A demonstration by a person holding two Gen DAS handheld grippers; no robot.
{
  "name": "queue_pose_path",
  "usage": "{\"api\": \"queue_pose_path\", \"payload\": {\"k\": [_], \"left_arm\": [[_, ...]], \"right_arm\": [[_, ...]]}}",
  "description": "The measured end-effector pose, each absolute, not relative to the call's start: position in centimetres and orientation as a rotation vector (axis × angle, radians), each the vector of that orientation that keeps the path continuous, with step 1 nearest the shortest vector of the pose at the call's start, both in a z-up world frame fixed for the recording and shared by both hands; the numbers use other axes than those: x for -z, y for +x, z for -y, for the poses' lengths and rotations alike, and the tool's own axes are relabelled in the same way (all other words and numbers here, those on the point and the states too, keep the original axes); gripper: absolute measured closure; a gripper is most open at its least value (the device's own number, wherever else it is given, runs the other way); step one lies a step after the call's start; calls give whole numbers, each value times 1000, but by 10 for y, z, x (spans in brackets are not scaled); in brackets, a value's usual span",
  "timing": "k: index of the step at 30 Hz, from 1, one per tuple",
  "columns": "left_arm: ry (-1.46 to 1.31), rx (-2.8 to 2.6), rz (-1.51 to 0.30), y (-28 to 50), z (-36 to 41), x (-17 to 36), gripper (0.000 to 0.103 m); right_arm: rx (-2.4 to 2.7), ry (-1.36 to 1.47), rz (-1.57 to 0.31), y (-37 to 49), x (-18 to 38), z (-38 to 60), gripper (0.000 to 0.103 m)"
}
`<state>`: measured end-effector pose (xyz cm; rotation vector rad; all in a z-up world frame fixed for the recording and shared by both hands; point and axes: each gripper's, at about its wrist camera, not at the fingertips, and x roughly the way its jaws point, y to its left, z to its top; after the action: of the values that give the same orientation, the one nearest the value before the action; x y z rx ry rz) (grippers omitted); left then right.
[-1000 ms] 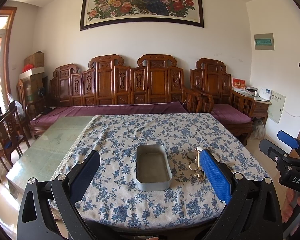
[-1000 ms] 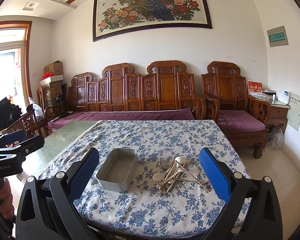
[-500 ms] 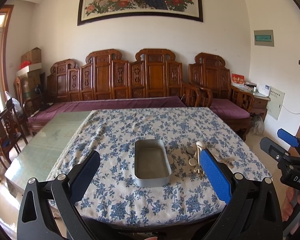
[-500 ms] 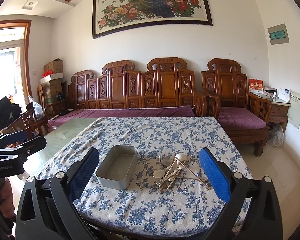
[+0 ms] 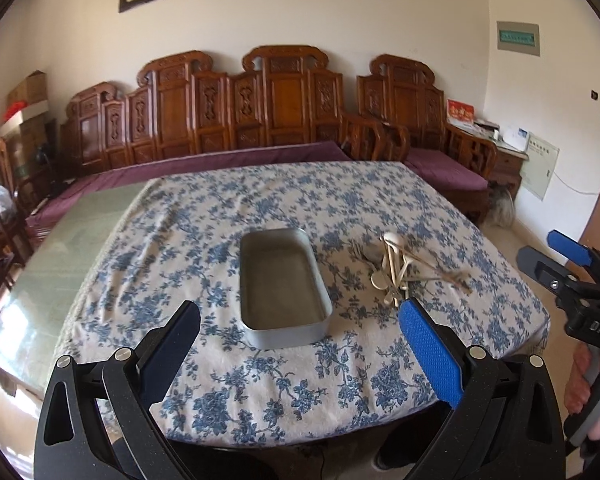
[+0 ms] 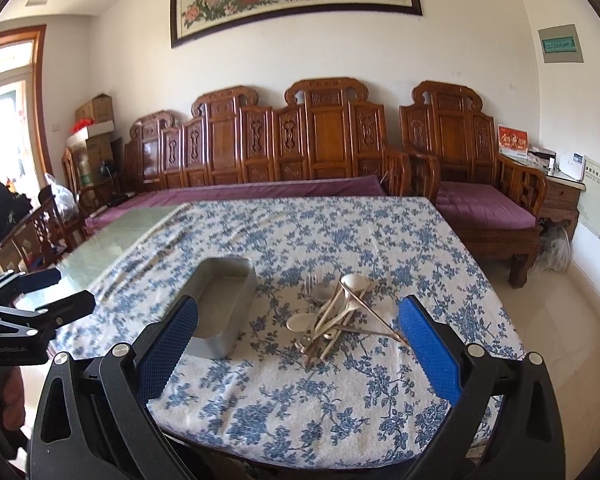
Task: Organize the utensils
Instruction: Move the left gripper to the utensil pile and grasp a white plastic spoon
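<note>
A grey metal tray point(image 5: 282, 286) point(image 6: 224, 300) lies empty on the blue-flowered tablecloth point(image 5: 260, 216) point(image 6: 340, 240). Right of it sits a heap of utensils point(image 5: 396, 272) point(image 6: 336, 316): pale spoons, a metal fork and chopsticks, tangled together. My left gripper point(image 5: 300, 344) stands open near the table's front edge, short of the tray, nothing between its fingers. My right gripper point(image 6: 298, 344) is open too, just short of the utensil heap. The right gripper also appears at the right edge of the left wrist view point(image 5: 556, 264), held by a hand.
A carved wooden sofa point(image 5: 268, 108) with purple cushions runs behind the table. Bare green glass tabletop point(image 5: 76, 236) lies left of the cloth. Wooden chairs point(image 6: 40, 232) stand at left, a side cabinet point(image 6: 560, 196) at right.
Both grippers have moved forward and tilted down toward the table; the tray and the utensil heap now look nearer and larger. Both stay open.
</note>
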<state>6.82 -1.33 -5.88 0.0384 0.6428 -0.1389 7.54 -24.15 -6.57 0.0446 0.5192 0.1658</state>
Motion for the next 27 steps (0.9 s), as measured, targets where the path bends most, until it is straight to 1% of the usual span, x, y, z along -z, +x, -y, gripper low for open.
{"api": "queue_pose_path", "payload": {"k": [2, 4, 6, 7, 9, 13, 17, 19, 21, 22, 24, 25, 27], "left_arm": [[44, 154, -655, 78, 15, 65, 6], [48, 164, -666, 86, 17, 72, 6], [54, 173, -677, 97, 19, 78, 6], [54, 174, -683, 100, 20, 80, 6], [48, 184, -704, 113, 21, 86, 6], [57, 202, -728, 132, 26, 94, 6], [77, 246, -751, 153, 38, 102, 6], [86, 271, -753, 162, 47, 106, 6], [96, 293, -760, 169, 56, 109, 7], [102, 305, -767, 174, 62, 112, 8], [109, 328, -787, 182, 72, 119, 17], [116, 334, -803, 187, 77, 123, 20], [117, 351, -827, 196, 86, 130, 30]], "right_arm": [[-165, 33, -541, 85, 73, 243, 5], [-152, 25, -563, 95, 81, 245, 10], [-145, 35, -577, 105, 88, 250, 18], [-146, 39, -583, 109, 91, 252, 20], [-150, 42, -594, 120, 97, 256, 26], [-148, 37, -628, 142, 108, 267, 33], [-109, 8, -664, 164, 123, 282, 47], [-107, 2, -683, 174, 131, 289, 49], [-112, -19, -700, 182, 138, 293, 54], [-120, -21, -701, 185, 140, 296, 55], [-127, -13, -710, 192, 146, 301, 56], [-131, -3, -720, 196, 150, 304, 56], [-131, 18, -727, 199, 156, 310, 57]]}}
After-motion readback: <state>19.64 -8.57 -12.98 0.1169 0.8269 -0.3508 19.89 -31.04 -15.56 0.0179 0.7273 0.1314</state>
